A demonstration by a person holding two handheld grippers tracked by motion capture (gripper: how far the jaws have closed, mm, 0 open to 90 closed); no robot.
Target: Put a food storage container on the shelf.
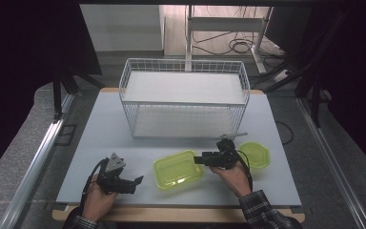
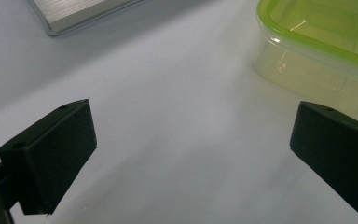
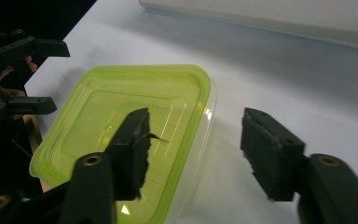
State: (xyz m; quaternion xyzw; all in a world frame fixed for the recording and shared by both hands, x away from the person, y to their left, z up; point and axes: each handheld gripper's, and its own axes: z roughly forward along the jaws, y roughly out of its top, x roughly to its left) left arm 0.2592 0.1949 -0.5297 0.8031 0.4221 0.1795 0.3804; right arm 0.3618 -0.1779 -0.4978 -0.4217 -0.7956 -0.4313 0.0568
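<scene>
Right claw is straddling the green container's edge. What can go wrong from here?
1. The right claw is open, with one jaw over the inside of the green container and one outside its wall. The thin wall may flex or slip if pinched.
2. The container looks light, so a nudge could slide it on the smooth table.
3. The left claw waits open nearby and isn't steadying it.

A translucent yellow-green colour is seen on the rectangular container point(image 1: 177, 169) and on the smaller lid point(image 1: 255, 154) beside it. The wire basket point(image 1: 184, 98) is finished in white, the table point(image 1: 109, 138) in pale grey. Both grippers are coloured black; a dark plaid pattern is shown on the sleeve point(image 1: 262, 210).
</scene>
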